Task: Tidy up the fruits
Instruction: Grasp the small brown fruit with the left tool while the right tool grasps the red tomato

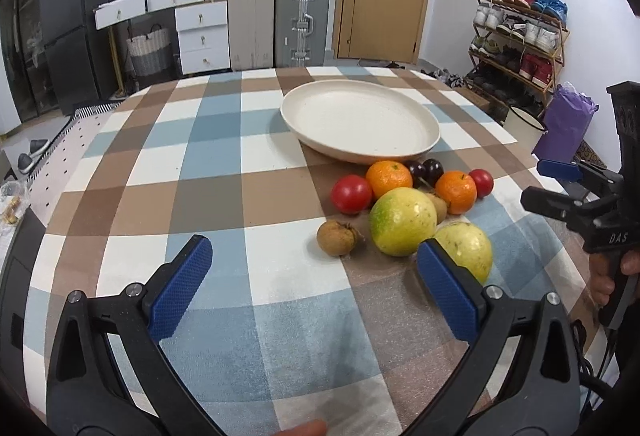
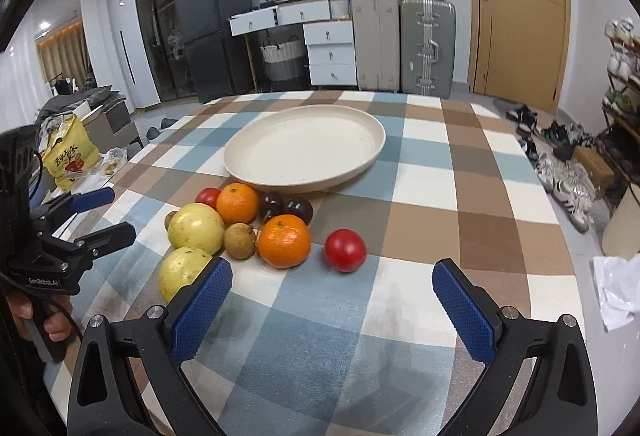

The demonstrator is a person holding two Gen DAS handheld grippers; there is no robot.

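Observation:
A cream plate [image 1: 360, 120] [image 2: 304, 148] sits empty on the checked tablecloth. In front of it lies a cluster of fruit: two oranges [image 1: 389, 178] [image 2: 284, 241], two red tomatoes [image 1: 351, 193] [image 2: 345, 249], dark cherries [image 1: 426, 169] [image 2: 298, 208], two yellow-green guavas [image 1: 402, 221] [image 2: 196, 228], and brown longans [image 1: 336, 237] [image 2: 239, 240]. My left gripper [image 1: 314, 256] is open and empty, just short of the fruit. My right gripper [image 2: 332, 278] is open and empty, near the front tomato.
The right gripper also shows at the right edge of the left wrist view [image 1: 560, 184]; the left one shows at the left edge of the right wrist view [image 2: 100, 212]. Suitcases [image 1: 280, 20], drawers, a fridge and a shoe rack [image 1: 520, 36] stand beyond the table.

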